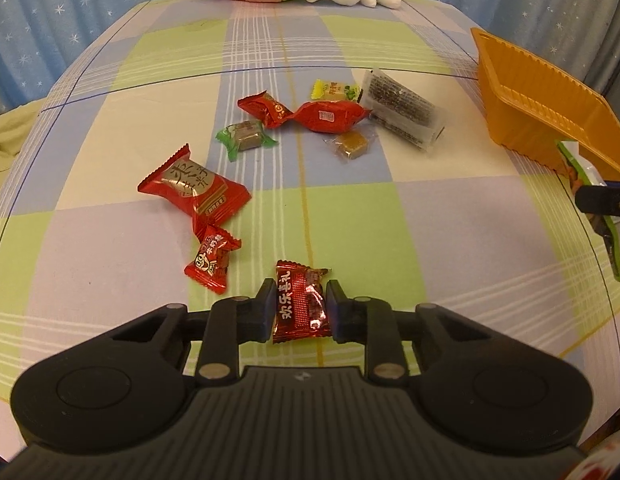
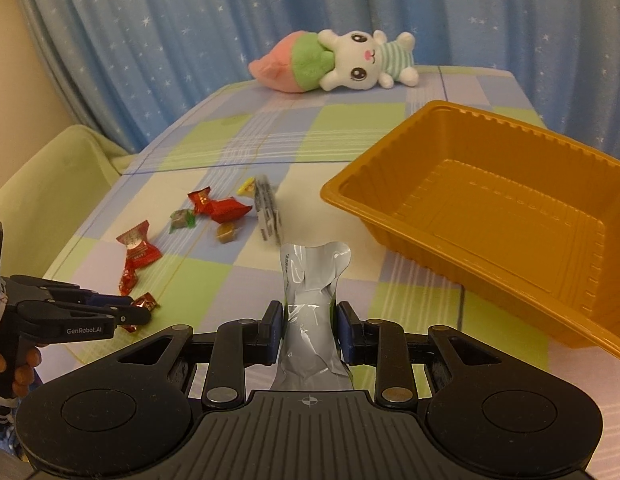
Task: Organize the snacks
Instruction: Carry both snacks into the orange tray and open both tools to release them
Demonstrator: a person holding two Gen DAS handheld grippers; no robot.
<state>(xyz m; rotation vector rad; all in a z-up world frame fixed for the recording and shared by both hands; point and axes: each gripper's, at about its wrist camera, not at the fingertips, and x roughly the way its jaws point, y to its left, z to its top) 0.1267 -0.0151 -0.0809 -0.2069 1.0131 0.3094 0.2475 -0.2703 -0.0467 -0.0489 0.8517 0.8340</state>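
While the ribbed orange plastic tray (image 2: 490, 216) is sitting empty on the checked surface (image 1: 350, 216), sorting is barely beginning: the left tool (image 1: 298, 308) is pinching a dark red foil candy packet (image 1: 300, 304), the right tool (image 2: 306, 328) is clamping a crinkled silver foil pouch (image 2: 312, 308) near the tray, and eight or so wrapped sweets (image 1: 270, 136) are lying scattered.

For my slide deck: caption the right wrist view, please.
Right gripper holds a silver packet near the empty orange tray.
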